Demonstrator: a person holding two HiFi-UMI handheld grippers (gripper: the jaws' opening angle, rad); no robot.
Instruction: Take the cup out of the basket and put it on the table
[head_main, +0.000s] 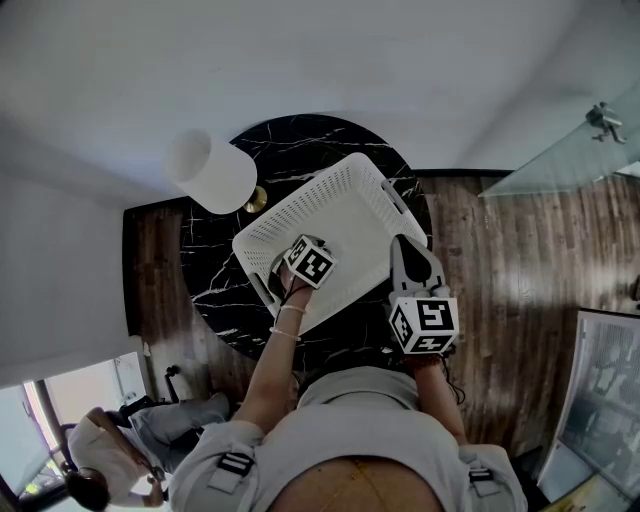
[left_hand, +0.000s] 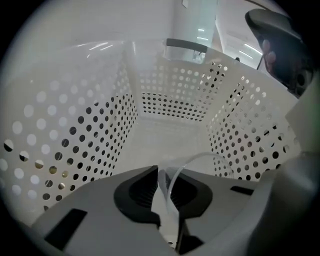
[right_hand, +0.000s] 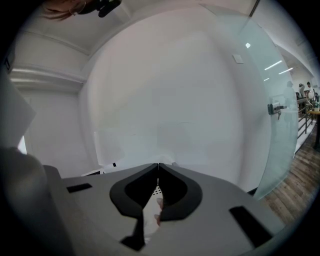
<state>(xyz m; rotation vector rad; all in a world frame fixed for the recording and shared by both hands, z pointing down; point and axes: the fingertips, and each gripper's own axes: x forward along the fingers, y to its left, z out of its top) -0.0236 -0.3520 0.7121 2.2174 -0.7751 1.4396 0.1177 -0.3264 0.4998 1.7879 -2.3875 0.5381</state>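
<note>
A white perforated basket (head_main: 300, 195) stands on the round black marble table (head_main: 215, 290). My left gripper (head_main: 305, 265) reaches down inside it, near its front left corner. In the left gripper view the basket's dotted walls (left_hand: 90, 125) surround a clear cup (left_hand: 201, 154). The left gripper (left_hand: 167, 192) is shut on the cup's thin wall, with the rim arching just beyond the jaws. My right gripper (head_main: 405, 245) lies over the basket's right rim. In its own view the right gripper (right_hand: 158, 167) is shut, tips touching, facing a plain white wall.
A white lampshade (head_main: 210, 172) stands at the table's far left edge beside a small brass piece (head_main: 256, 198). Wooden floor (head_main: 520, 260) lies to the right, under a glass panel (head_main: 570, 150). The dark right gripper (left_hand: 280, 45) shows above the basket's right wall.
</note>
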